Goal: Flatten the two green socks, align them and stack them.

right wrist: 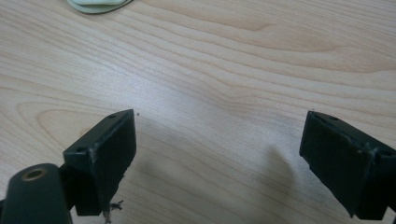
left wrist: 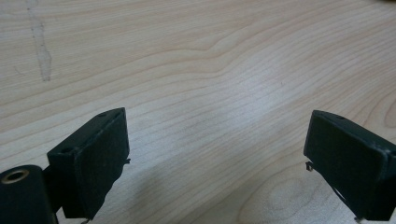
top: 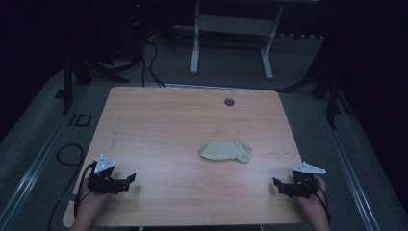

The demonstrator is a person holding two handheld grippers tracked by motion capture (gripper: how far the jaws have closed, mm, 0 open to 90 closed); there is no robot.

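A pale beige sock (top: 226,150) lies flat on the wooden table (top: 159,125), right of its middle. Its edge peeks in at the top left of the right gripper view (right wrist: 95,5). My left gripper (top: 129,180) rests low over the table's front left corner, held by a hand, jaws wide apart with bare wood between them (left wrist: 217,154). My right gripper (top: 278,184) sits near the front right corner, also open and holding nothing (right wrist: 219,149). Both point inward toward the table's middle, well short of the sock.
A small dark round grommet (top: 229,102) sits near the table's far edge. Beyond the table stands a white frame (top: 231,33) on grey carpet, with black cables (top: 144,62) and dark stands at either side. A faint scuff marks the wood (left wrist: 42,51).
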